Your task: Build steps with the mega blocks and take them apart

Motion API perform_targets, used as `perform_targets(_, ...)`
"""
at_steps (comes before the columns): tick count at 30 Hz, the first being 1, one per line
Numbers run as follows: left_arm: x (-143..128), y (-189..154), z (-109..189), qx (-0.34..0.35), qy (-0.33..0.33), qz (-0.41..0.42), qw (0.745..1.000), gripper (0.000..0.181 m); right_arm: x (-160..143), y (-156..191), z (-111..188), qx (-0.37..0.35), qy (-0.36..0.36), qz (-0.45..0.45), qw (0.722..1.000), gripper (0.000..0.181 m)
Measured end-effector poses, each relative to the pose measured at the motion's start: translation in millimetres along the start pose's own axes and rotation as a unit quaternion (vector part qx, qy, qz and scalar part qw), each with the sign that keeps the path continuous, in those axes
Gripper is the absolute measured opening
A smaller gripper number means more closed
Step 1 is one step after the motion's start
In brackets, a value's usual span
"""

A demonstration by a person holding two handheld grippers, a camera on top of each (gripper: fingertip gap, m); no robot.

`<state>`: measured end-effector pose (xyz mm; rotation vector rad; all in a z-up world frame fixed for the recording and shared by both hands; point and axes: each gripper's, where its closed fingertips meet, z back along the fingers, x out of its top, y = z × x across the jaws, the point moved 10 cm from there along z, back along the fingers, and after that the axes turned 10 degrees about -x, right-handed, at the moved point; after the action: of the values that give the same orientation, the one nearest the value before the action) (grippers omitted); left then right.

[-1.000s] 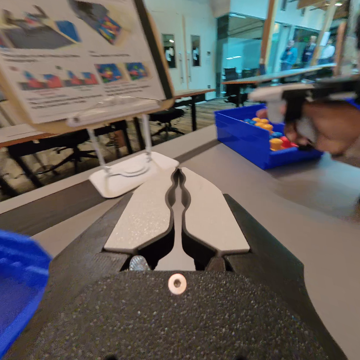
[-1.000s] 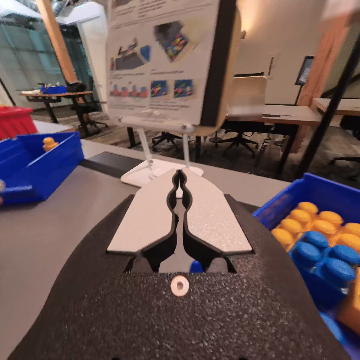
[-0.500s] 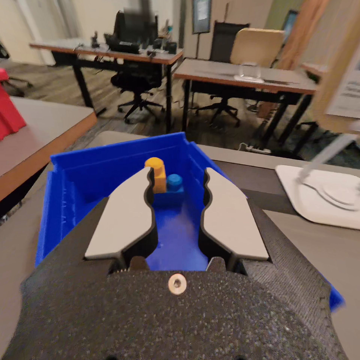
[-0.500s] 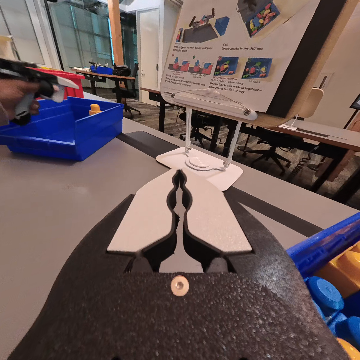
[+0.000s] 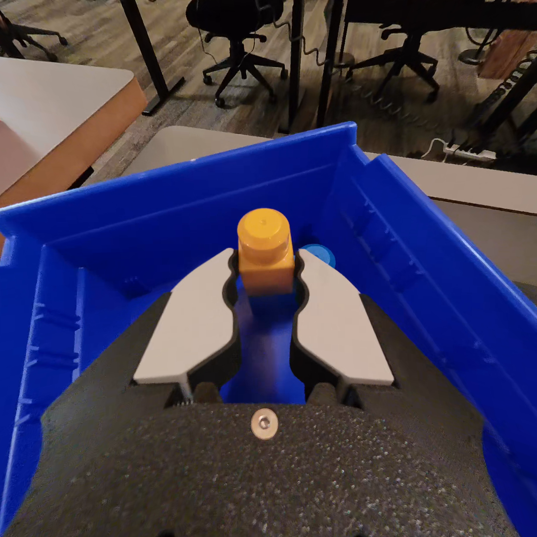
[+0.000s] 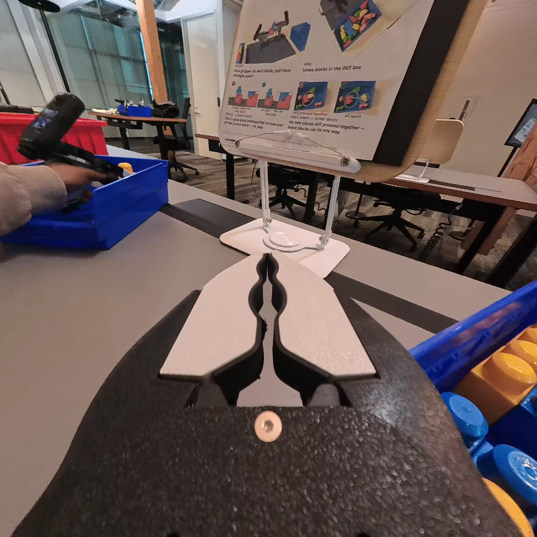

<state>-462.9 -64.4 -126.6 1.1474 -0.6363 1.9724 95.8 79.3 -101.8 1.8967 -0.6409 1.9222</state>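
In the left wrist view, a one-stud orange block (image 5: 264, 261) stands on a blue block (image 5: 319, 255) inside a blue bin (image 5: 174, 203). My left gripper (image 5: 266, 257) is down in the bin, its fingertips pressed against both sides of the orange block. The blue block is mostly hidden behind the right finger. In the right wrist view, my right gripper (image 6: 267, 257) is shut and empty above the grey table (image 6: 101, 305). The left gripper (image 6: 87, 168) also shows there, held by a hand in the left bin (image 6: 130, 197).
A second blue bin (image 6: 470, 345) at the right holds several orange (image 6: 508, 374) and blue blocks (image 6: 465, 415). A white stand (image 6: 284, 241) with an instruction board sits at the table's back edge. A red bin (image 6: 11, 136) lies behind the left bin. My right fingertips sit around 55 centimeters from my left ones.
My left gripper swung from the table to the left bin, moved down and in, and closed from wide open onto the orange block. My right gripper stayed shut and shifted slightly.
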Motion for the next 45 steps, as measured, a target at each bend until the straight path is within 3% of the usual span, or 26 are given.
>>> perform_targets(5,2.1,3.0,2.5,0.009,-0.001,-0.011,1.000,0.037,-1.7,-1.3,-0.4,-0.007,0.005,0.002,1.000,0.000)
perform_targets(8,14.1,0.1,21.1,-0.001,-0.040,-0.024,0.999,0.037,-1.5,-0.8,-0.2,-0.009,0.004,0.004,1.000,0.000)
perform_targets(12,40.8,-35.3,75.3,-0.082,-0.118,-0.069,0.987,0.036,0.3,0.0,-0.1,-0.008,0.001,0.003,1.000,0.000)
perform_targets(16,45.3,-108.0,150.2,-0.229,-0.161,-0.128,0.952,0.036,2.5,1.5,0.3,0.000,0.000,0.008,1.000,0.000)
perform_targets(21,-11.2,-205.5,208.1,-0.408,-0.116,-0.161,0.891,0.036,1.7,1.3,1.4,0.007,0.009,0.015,1.000,0.000)
perform_targets(24,-63.8,-254.6,217.9,-0.475,-0.057,-0.168,0.862,0.036,3.6,0.4,3.6,0.006,0.012,0.019,1.000,0.000)
perform_targets(27,-104.9,-283.3,216.6,-0.496,-0.010,-0.179,0.849,0.036,8.1,0.9,7.1,0.000,0.006,0.030,1.000,0.000)
perform_targets(33,-135.8,-296.0,213.4,-0.505,0.012,-0.197,0.840,0.036,7.2,16.0,15.2,0.056,0.054,0.074,0.994,0.000)
perform_targets(35,-138.2,-296.8,212.6,-0.524,-0.003,-0.192,0.830,0.053,4.7,24.0,17.3,0.102,0.089,0.087,0.987,0.000)
perform_targets(41,-112.0,-276.0,222.3,-0.533,-0.113,-0.176,0.820,0.060,14.0,62.2,16.8,0.217,0.215,0.067,0.950,0.045)
perform_targets(45,-96.7,-254.4,219.7,-0.491,-0.158,-0.161,0.841,0.054,12.0,105.4,6.7,0.213,0.325,0.088,0.917,0.069)
